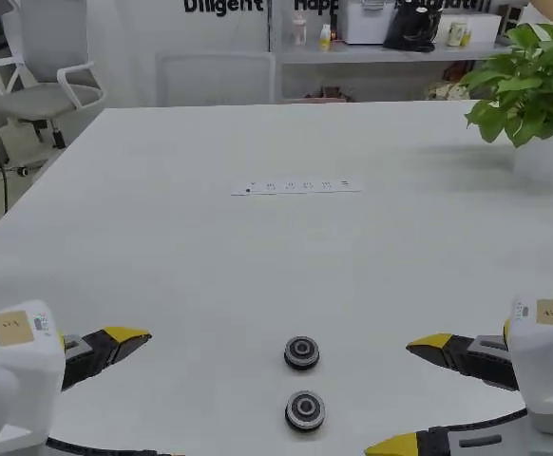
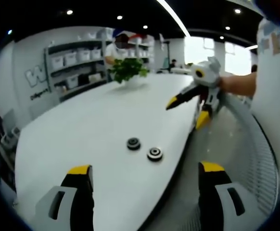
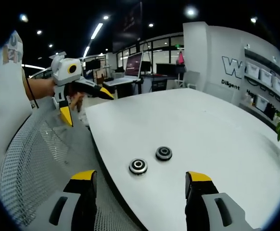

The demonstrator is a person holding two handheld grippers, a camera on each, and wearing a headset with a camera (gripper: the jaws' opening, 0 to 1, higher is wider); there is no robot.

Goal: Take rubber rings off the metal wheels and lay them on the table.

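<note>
Table point(image 1: 257, 266): pale grey, matte; both wheels lie on it close to the person's edge.
Far wheel point(image 1: 302, 352): flat on the table, silver hub facing up inside a dark outer band.
Near wheel point(image 1: 305, 411): same build, on the person's side of the far wheel, near it but not touching, closest to the table edge.
Rubber rings point(image 1: 289, 411): black band round each wheel's rim; both are seated on their wheels.
Left gripper point(image 1: 148, 394): yellow-tipped jaws spread wide, nothing between them; held left of the wheels, apart from them, tips pointing inward.
Left gripper view: own left gripper point(image 2: 145, 168) has one jaw over the table and the other past its edge; the far wheel point(image 2: 133, 143) and near wheel point(image 2: 155, 154) lie ahead between the jaws.
Right gripper point(image 1: 397, 394): jaws gaping, empty; held right of the wheels, apart from them, tips pointing inward.
Right gripper view: own right gripper point(image 3: 141, 175) is wide apart; the near wheel point(image 3: 138, 166) and far wheel point(image 3: 164, 153) sit just beyond its tips, untouched.
Cross-check: each gripper view shows the other gripper agape and empty at the table edge, right gripper point(image 2: 185, 113), left gripper point(image 3: 88, 108).
Paper strip point(image 1: 295, 186): mid-table, small marks too small to read.
Plant point(image 1: 528, 85): green leaves over a white pot, far right of the table.
Chair point(image 1: 39, 66): grey office chair beyond the table's far left corner.
</note>
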